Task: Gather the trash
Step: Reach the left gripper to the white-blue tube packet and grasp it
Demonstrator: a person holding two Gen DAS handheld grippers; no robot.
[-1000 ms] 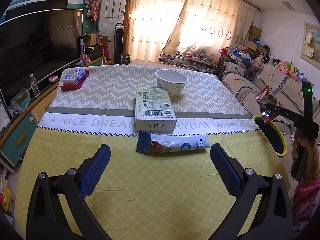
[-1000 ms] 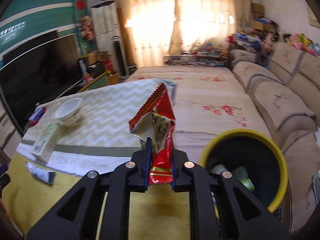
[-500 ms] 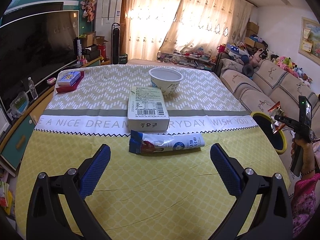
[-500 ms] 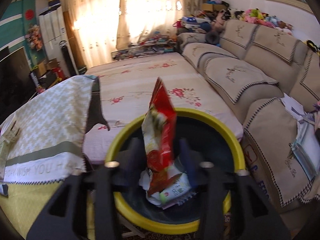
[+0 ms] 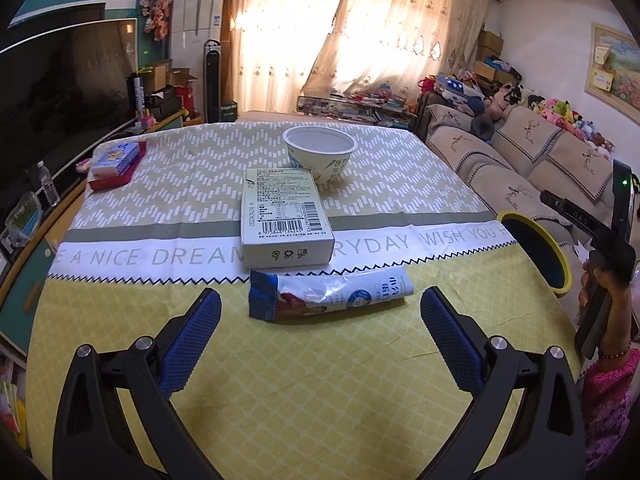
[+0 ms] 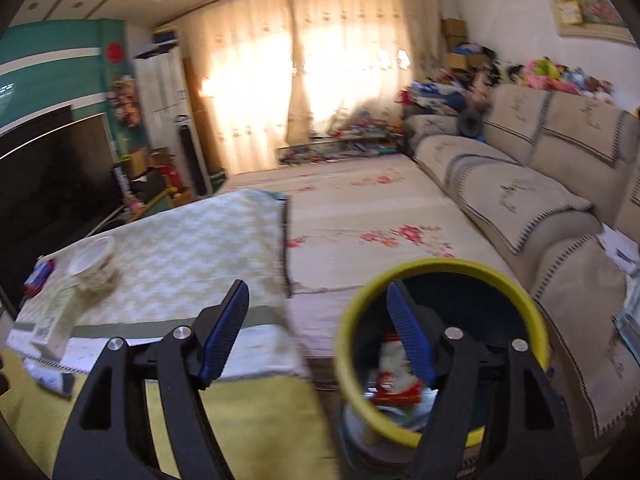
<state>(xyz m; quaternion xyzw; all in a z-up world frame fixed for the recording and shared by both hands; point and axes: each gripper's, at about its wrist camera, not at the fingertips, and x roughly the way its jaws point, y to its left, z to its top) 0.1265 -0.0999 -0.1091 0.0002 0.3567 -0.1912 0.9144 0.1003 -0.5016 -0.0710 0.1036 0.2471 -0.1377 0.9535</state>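
Observation:
A blue and white wrapper (image 5: 328, 295) lies on the yellow cloth just ahead of my open left gripper (image 5: 320, 336). Behind it lie a flat white box (image 5: 286, 216) and a white paper bowl (image 5: 319, 153). My right gripper (image 6: 318, 332) is open and empty, over the near left rim of the yellow-rimmed bin (image 6: 516, 280). The red snack wrapper (image 6: 396, 376) lies inside the bin on other trash. In the left wrist view the bin (image 5: 560, 264) stands off the table's right edge, beside the hand-held right gripper (image 5: 560, 204).
A red tray with a blue box (image 5: 116, 160) sits at the table's far left. A large TV (image 5: 60, 92) stands left. A beige sofa (image 6: 540, 200) runs along the right. A floral mattress (image 6: 360, 216) lies beyond the table.
My right gripper opened and let go of the red wrapper, which dropped into the bin; it then swung back left. My left gripper stayed open, close to the blue and white wrapper.

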